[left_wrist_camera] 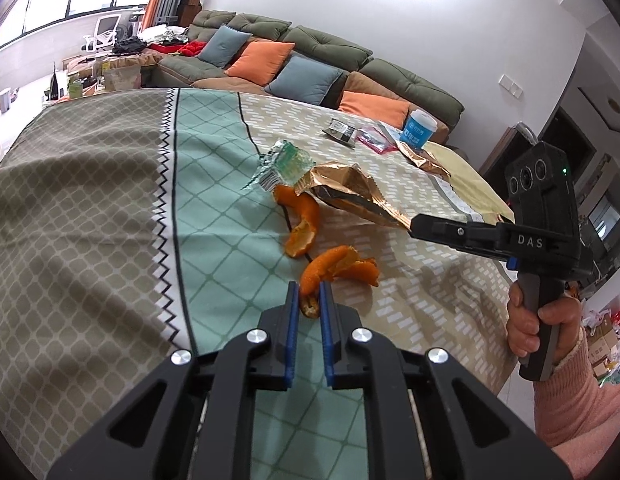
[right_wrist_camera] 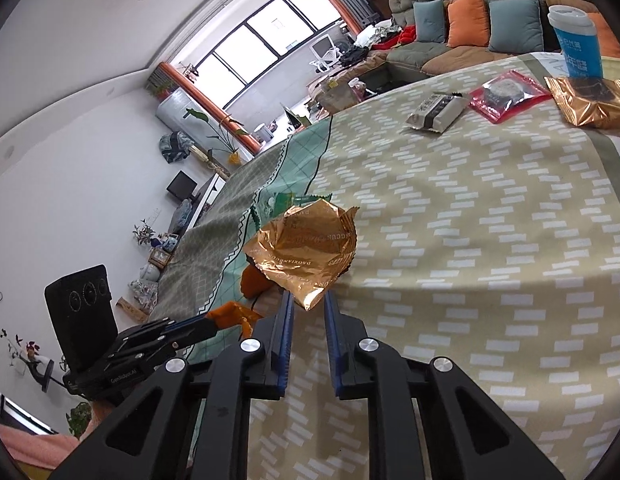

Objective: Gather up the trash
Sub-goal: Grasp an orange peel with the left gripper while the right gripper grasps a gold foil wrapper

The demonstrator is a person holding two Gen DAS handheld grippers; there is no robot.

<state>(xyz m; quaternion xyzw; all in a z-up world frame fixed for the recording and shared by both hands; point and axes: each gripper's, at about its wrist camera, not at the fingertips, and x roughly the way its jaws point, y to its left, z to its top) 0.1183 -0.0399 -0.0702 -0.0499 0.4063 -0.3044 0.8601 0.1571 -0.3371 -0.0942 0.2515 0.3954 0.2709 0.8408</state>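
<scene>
Your left gripper clamps the near orange peel on the tablecloth; second peel just beyond. Your right gripper pinches the gold wrapper by its corner. Right view alone shows the far wrappers clearly.

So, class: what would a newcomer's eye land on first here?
Bright orange peel on the patterned tablecloth, its near end between the left gripper fingers. Beside it, a crumpled gold wrapper, its corner between the right gripper fingers. Farther back stands a blue cup.
</scene>
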